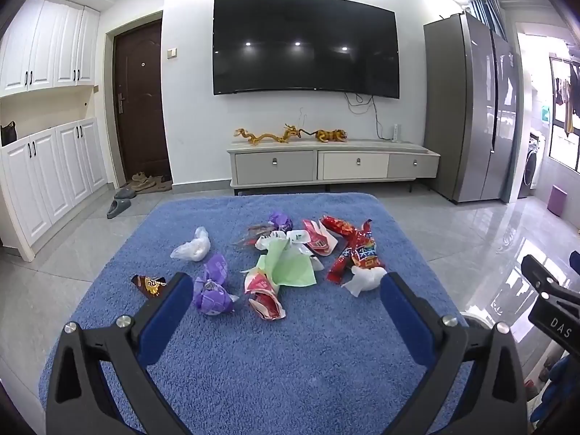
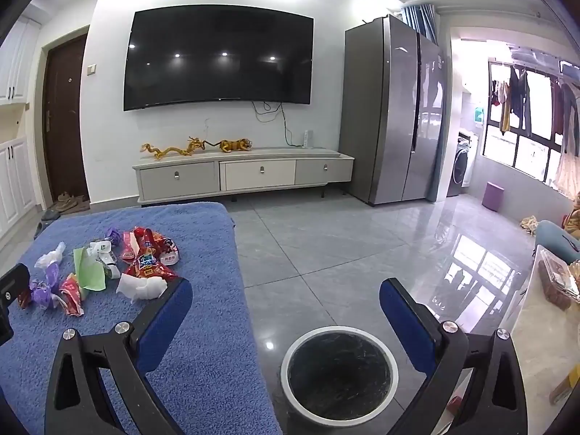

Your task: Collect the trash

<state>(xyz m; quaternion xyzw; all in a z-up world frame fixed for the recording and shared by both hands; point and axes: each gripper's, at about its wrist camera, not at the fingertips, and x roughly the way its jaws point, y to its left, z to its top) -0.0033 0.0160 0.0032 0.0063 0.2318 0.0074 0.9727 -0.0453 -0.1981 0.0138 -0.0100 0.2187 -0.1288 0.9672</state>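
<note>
A pile of trash lies on a blue towel-covered table point(image 1: 290, 362): a red snack wrapper point(image 1: 357, 250), a green paper point(image 1: 290, 268), a purple wrapper point(image 1: 212, 290), a white crumpled tissue point(image 1: 362, 281), a clear plastic bag point(image 1: 192, 246) and a dark gold wrapper point(image 1: 150, 284). My left gripper point(image 1: 286, 308) is open and empty, just short of the pile. My right gripper point(image 2: 286, 311) is open and empty, above the table's right edge and over a round white-rimmed bin point(image 2: 339, 375) with a black liner. The pile shows at the left in the right wrist view point(image 2: 108, 268).
A TV cabinet point(image 1: 333, 166) with a wall TV stands beyond the table. A grey fridge point(image 2: 395, 108) stands to the right. Glossy tiled floor point(image 2: 344, 246) surrounds the table. A light table with packaged food point(image 2: 554, 282) is at far right.
</note>
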